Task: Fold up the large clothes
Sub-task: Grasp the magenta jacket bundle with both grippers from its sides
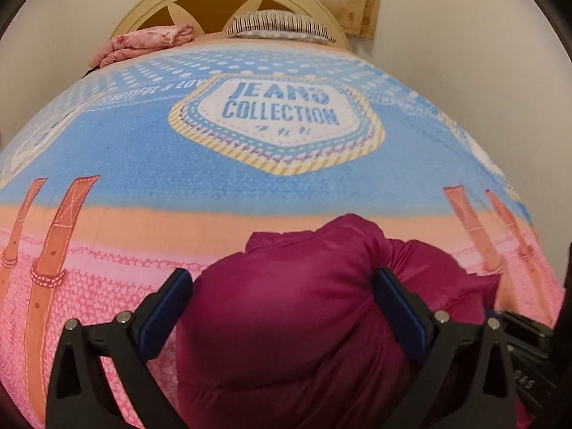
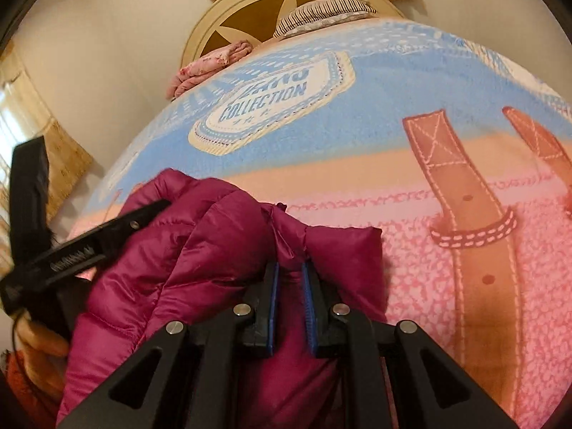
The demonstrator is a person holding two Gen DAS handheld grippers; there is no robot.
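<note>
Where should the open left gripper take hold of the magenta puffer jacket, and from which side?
Judging by the bulge, grip a thin edge fold of the jacket, from above. The left gripper straddles puffed bulk; the right gripper pinches a thin ridge.

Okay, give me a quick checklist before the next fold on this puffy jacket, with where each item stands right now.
1. Right gripper pinching the jacket: ok, fabric is clamped between narrow jaws.
2. Left gripper free: ok, jaws wide, padding bulges between them unpinched.
3. Jacket on the bedspread: ok, bunched near the front edge.
4. Jacket spread flat: not ok, it sits in puffy heaps.
5. Space ahead for folding: ok, bedspread bare up to the pillow and pink cloth.
6. Sleeves and zipper located: cannot tell.
</note>
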